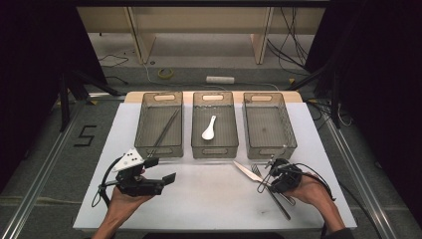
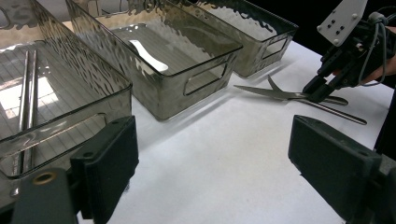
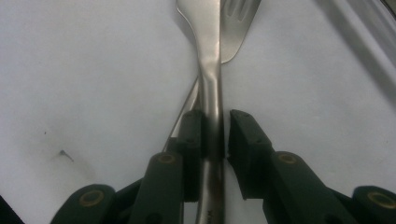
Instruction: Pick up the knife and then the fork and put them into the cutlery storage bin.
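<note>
A steel knife (image 1: 243, 169) and a fork (image 1: 256, 172) lie crossed on the white table (image 1: 209, 194), in front of the right-hand bin. In the right gripper view, my right gripper (image 3: 215, 126) is shut on the knife's handle (image 3: 212, 93), with the fork's head (image 3: 239, 28) just beyond. The high view shows this gripper (image 1: 271, 175) low over the two handles. The left gripper view has it (image 2: 317, 91) at the far right, pinching the knife (image 2: 261, 89). My left gripper (image 1: 161, 169) hovers at the front left, open with nothing between its jaws (image 2: 212, 135).
Three grey see-through bins stand in a row at the back. The left bin (image 1: 159, 147) holds metal chopsticks (image 1: 166, 130). The middle bin (image 1: 215, 149) holds a white spoon (image 1: 209, 129). Nothing lies in the right bin (image 1: 271, 147). Cables trail over the floor beyond.
</note>
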{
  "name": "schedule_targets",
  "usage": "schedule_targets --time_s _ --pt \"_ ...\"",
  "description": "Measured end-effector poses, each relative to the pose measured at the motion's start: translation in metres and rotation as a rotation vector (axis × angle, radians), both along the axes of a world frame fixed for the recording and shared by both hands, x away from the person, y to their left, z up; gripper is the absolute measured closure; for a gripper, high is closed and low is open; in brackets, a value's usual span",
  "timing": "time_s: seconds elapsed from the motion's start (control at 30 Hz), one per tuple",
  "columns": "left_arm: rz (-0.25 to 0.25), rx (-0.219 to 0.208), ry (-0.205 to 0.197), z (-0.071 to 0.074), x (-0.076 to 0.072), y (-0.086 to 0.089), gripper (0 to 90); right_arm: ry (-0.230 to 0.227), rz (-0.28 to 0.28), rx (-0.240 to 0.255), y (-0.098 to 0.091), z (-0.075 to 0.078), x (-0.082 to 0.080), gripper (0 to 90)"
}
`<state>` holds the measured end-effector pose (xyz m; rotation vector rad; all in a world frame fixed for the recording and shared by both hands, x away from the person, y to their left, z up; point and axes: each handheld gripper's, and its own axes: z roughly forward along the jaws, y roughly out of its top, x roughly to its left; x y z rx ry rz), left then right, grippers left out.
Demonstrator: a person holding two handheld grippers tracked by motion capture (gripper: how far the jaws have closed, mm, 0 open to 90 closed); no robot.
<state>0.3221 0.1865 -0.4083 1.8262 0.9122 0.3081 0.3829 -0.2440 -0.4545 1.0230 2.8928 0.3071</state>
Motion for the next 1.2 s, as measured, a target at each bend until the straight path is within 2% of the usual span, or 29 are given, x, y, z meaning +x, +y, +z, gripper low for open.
schedule_targets --time_s 0.47,0.53,0.6,0.87,1.1,1.2 --pt "-0.001 0.004 -0.003 0.001 0.0 -0.001 15.5 -0.027 0.029 -0.028 0.005 0.0 -0.002 79.8" --pt "-0.004 0.001 -0.003 0.001 0.0 -0.001 15.5 -0.031 0.035 -0.034 0.005 0.0 -0.003 80.0" --pt "-0.009 -0.02 0.001 0.001 0.001 0.0 15.5 -0.039 0.041 -0.044 0.007 0.0 -0.004 80.0" --pt "0.001 -0.014 -0.002 0.001 0.001 0.001 15.5 -0.054 0.056 -0.052 0.007 0.001 -0.006 80.2" --pt "0.005 -0.018 -0.005 0.002 0.001 0.002 15.6 -0.075 0.049 -0.014 0.001 0.002 -0.007 80.3" --pt "0.005 -0.017 -0.007 0.002 0.001 0.003 15.5 -0.079 0.041 0.03 -0.005 0.006 -0.007 80.4"
